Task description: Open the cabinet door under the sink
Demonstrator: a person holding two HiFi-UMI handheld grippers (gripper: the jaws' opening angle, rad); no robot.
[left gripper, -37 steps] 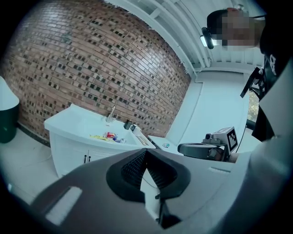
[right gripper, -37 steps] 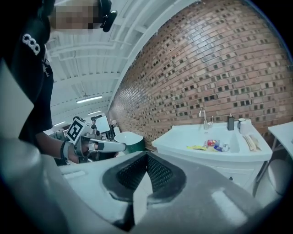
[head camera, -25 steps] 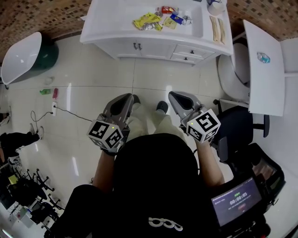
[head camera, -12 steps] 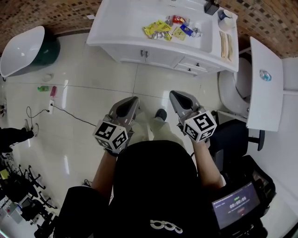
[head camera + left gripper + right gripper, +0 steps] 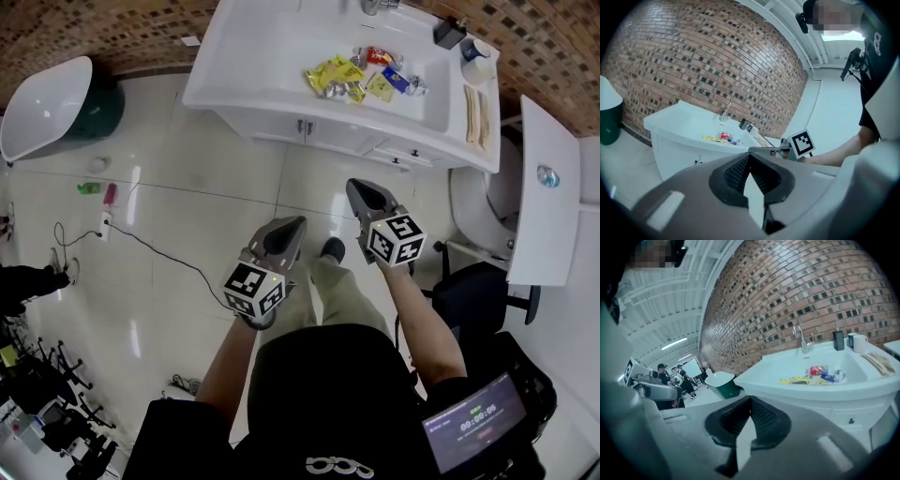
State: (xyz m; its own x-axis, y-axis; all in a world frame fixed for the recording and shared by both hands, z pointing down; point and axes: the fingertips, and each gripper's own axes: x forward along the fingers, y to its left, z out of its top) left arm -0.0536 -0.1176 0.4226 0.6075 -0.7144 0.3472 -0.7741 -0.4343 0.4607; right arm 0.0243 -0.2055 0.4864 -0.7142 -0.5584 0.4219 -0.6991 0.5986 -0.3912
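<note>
Left gripper and right gripper (both empty, jaws closed) held well apart from the shut cabinet door under the sink.

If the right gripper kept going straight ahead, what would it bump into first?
The right gripper would probably hit the white cabinet under the sink; nothing stands between, though depth is unclear.

Brown brick wall runs along the back, and glossy pale floor tiles catch the light. White tub on a green base sits at the left; a toilet, a white tabletop and a black chair crowd the right.
</note>
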